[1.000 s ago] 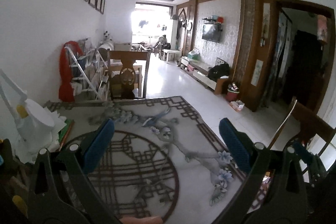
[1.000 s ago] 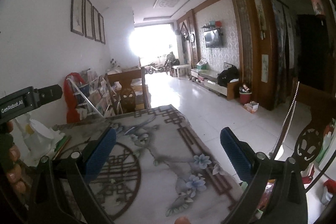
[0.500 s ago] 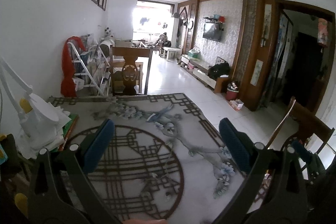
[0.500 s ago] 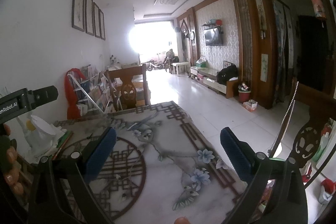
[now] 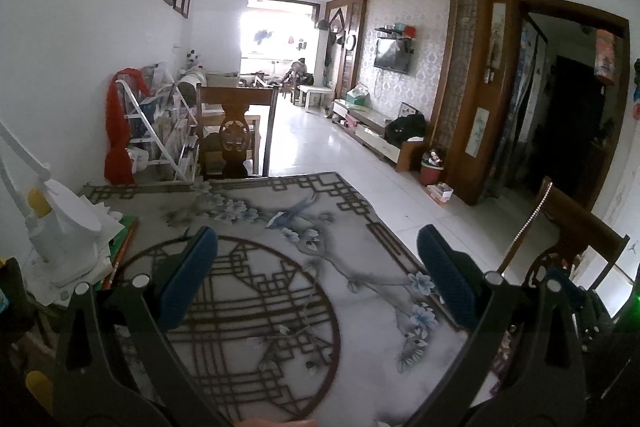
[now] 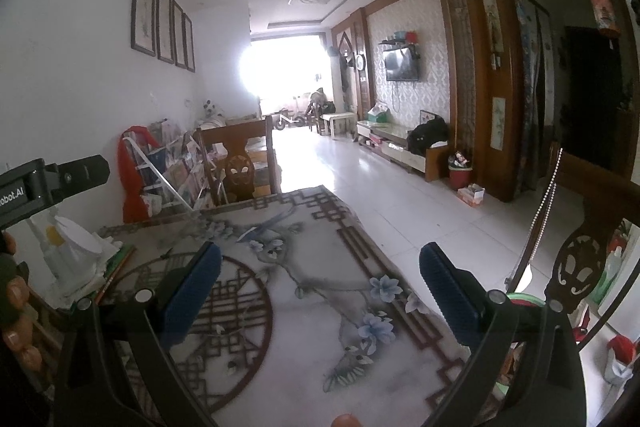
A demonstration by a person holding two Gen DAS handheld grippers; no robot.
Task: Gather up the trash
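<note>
Trash is not showing on the patterned counter (image 5: 360, 211), the nearest candidate being the white paper pile (image 5: 68, 247) lying left of the left gripper (image 5: 316, 279), while both it and the right gripper (image 6: 320, 287) are hanging spread and empty.

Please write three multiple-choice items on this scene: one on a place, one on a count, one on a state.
1. Where is the red bin?
A. on the table
B. on the floor by the wooden TV unit
C. under the chair

2. How many framed pictures hang on the left wall?
A. two
B. four
C. six

3. What state are the right tongs in?
A. open, empty
B. shut on paper
C. shut on a bottle

Answers: 1 B, it stands on the tiles beside the unit; 2 B, four frames hang in a row; 3 A, only the patterned table shows between the pads.
</note>
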